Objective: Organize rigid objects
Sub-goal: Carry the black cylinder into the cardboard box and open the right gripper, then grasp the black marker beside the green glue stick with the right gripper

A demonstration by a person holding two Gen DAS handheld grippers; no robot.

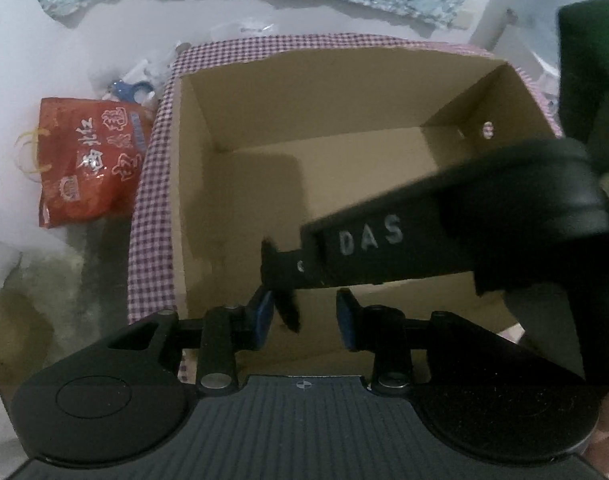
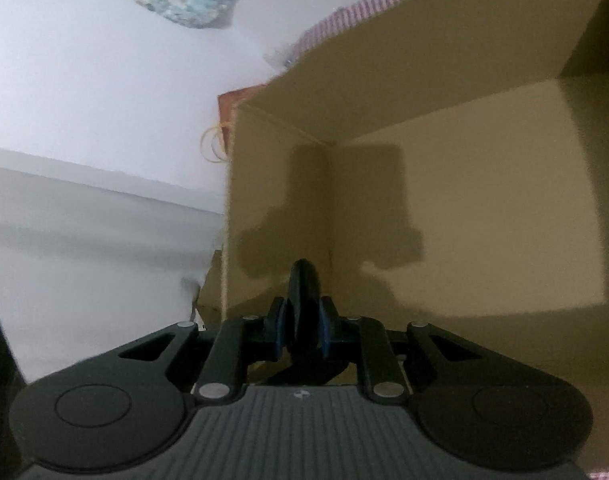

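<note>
Cardboard box (image 1: 240, 184), rimmed in checked cloth, lies open under the left gripper (image 1: 304, 316), whose pads stand apart on nothing. The right gripper (image 1: 282, 266) reaches across it with a thin black object (image 1: 288, 312) at its tip.

From the right wrist, that gripper is clamped on the black piece's flat sides above the box's inner corner. The piece looks stiff and light, and the flat faces seem the place to hold it.
</note>
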